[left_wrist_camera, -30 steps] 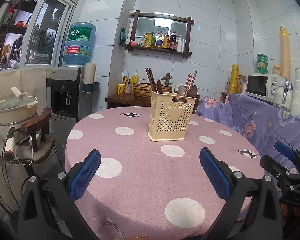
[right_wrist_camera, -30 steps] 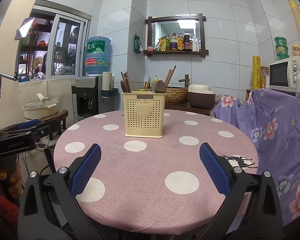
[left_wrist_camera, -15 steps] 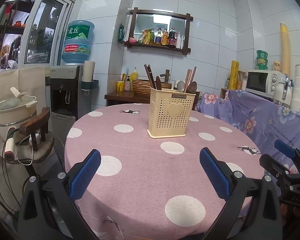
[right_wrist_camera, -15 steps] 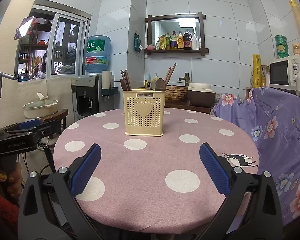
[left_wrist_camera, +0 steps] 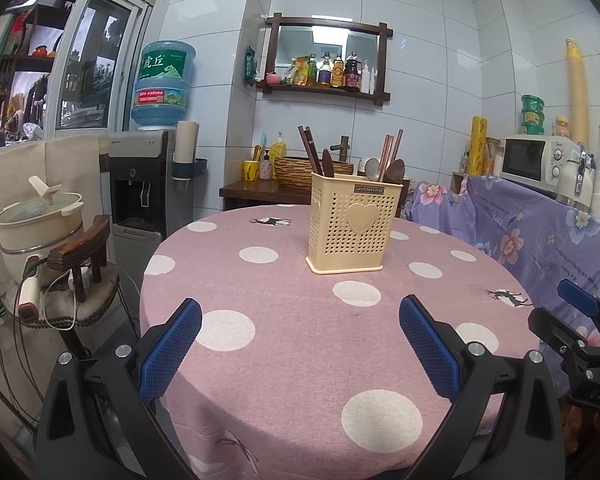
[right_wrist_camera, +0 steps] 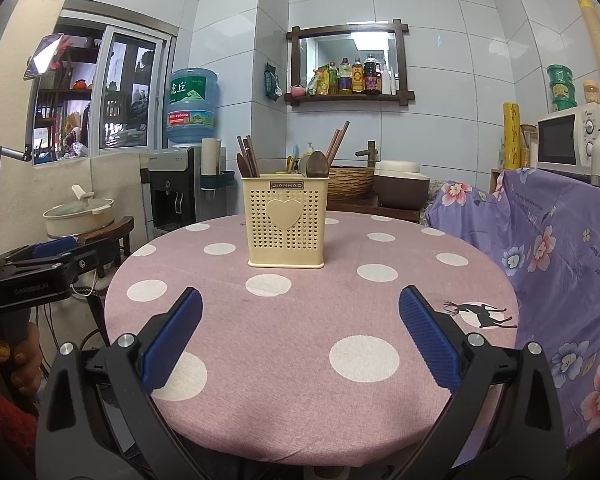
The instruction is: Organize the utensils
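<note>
On the round table (left_wrist_camera: 284, 360) one thing blocks the way: the cream utensil holder (left_wrist_camera: 350, 228), upright at 12 o'clock from the left gripper (left_wrist_camera: 300, 354) and at 11 o'clock from the right gripper (right_wrist_camera: 300, 340). Chopsticks (left_wrist_camera: 310, 152) and spoons (left_wrist_camera: 394, 170) stick up above its rim, crowding any approach from overhead. The tablecloth lies bare between both wide-apart jaw pairs and the holder, and on either side of it. A purple floral-covered counter (right_wrist_camera: 560, 240) closes off 3 o'clock; a stool with a pot (left_wrist_camera: 40, 220) stands beyond the table edge at 9 o'clock.
</note>
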